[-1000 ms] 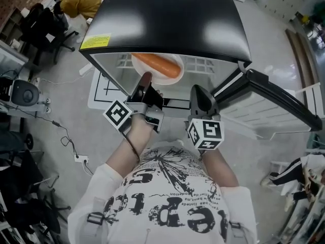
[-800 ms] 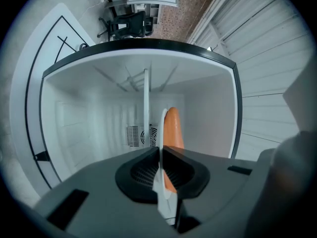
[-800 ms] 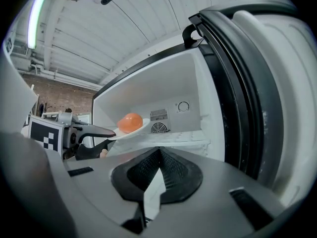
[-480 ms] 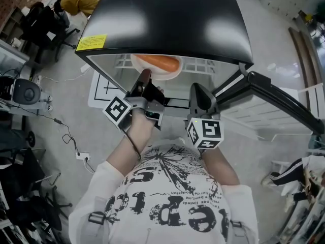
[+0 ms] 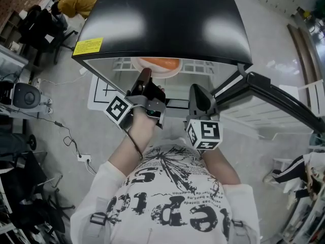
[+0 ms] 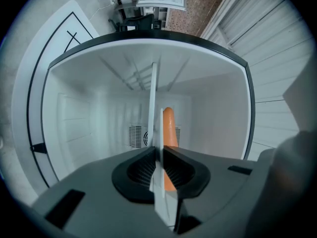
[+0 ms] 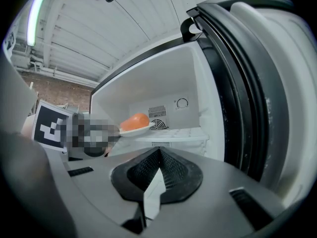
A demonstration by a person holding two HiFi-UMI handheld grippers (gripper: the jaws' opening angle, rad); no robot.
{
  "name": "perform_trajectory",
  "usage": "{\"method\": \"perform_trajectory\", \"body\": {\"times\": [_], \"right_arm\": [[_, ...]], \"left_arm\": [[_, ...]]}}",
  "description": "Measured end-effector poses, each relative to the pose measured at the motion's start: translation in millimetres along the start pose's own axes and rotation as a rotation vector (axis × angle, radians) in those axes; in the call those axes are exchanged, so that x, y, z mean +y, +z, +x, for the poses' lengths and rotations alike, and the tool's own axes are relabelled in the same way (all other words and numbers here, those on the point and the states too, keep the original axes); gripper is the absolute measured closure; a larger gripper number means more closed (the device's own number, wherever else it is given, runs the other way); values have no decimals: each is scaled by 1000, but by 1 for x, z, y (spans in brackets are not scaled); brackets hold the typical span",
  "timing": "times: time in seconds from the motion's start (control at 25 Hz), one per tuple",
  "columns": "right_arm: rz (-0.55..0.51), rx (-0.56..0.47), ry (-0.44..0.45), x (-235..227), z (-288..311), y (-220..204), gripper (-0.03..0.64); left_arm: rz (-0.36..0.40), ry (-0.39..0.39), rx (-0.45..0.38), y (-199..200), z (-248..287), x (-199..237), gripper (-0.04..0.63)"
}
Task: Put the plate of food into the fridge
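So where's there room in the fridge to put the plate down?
The white shelf is bare from the plate across to the right wall, and back to the vent. The left part is crowded: the left gripper is shut on the plate, with its orange food, right there.

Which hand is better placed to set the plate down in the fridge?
The left hand-held gripper: it clamps the plate by its rim, inside the fridge. The right hand-held gripper is shut, empty, outside.
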State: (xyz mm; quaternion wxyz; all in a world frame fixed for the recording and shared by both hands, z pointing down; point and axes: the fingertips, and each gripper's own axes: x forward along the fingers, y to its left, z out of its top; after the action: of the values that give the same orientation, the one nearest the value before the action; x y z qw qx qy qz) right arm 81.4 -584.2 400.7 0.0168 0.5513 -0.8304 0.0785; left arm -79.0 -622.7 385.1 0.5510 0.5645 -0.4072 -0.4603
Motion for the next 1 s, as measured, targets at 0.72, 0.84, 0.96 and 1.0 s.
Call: {"method": "perform_trajectory", "body": {"times": [0.72,0.84,0.96,1.0], "right_arm": [[2,16,-1,7,5,-3,615],[1,23,-5,8,4,-5,615],[-4,25,-7,11,4,-5,615],[-6,25,-6,12,3,-5,615]], "left_arm": [[122,-33,38,-1,0,-10,516],[171,-64,66,-2,-1,-13,495],[191,-72,72,-1,-3,-14,446],[187,-68,68,0,-4,-12,433]]}}
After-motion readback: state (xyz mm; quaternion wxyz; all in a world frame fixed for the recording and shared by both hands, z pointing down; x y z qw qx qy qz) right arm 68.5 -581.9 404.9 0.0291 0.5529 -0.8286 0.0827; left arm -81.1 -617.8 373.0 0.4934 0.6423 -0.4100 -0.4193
